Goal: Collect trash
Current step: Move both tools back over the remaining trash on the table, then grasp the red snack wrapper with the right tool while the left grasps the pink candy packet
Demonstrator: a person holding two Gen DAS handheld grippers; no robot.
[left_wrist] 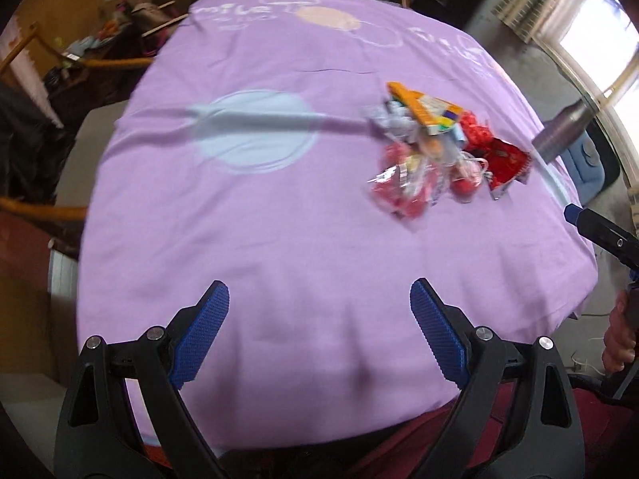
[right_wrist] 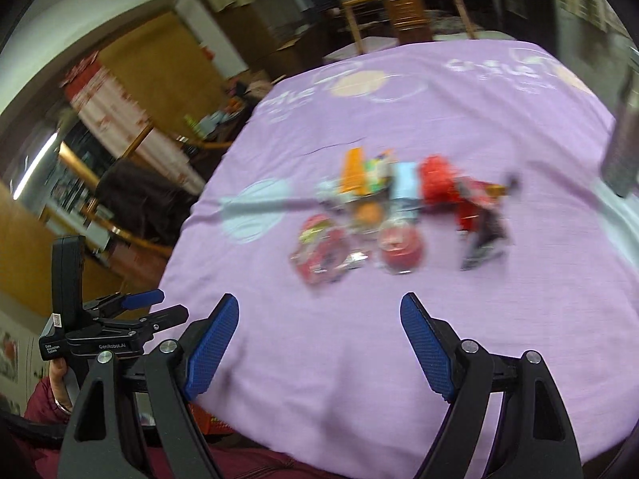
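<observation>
Where cloth [left_wrist: 279,219] wrinkles, crinkly wrappers [left_wrist: 439,151].

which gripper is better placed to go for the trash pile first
Probably the right gripper: the trash pile sits almost straight ahead of its open fingers. From the left gripper, also open and empty, the pile lies off to the right.

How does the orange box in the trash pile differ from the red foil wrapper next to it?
The orange box is a rigid, straight-edged carton at the pile's far side; the red foil wrapper is crumpled, shiny and limp, at the pile's right edge, nearer the table edge. The box leans on other litter; the wrapper lies flat on the purple tablecloth. Neither is gripped.
</observation>
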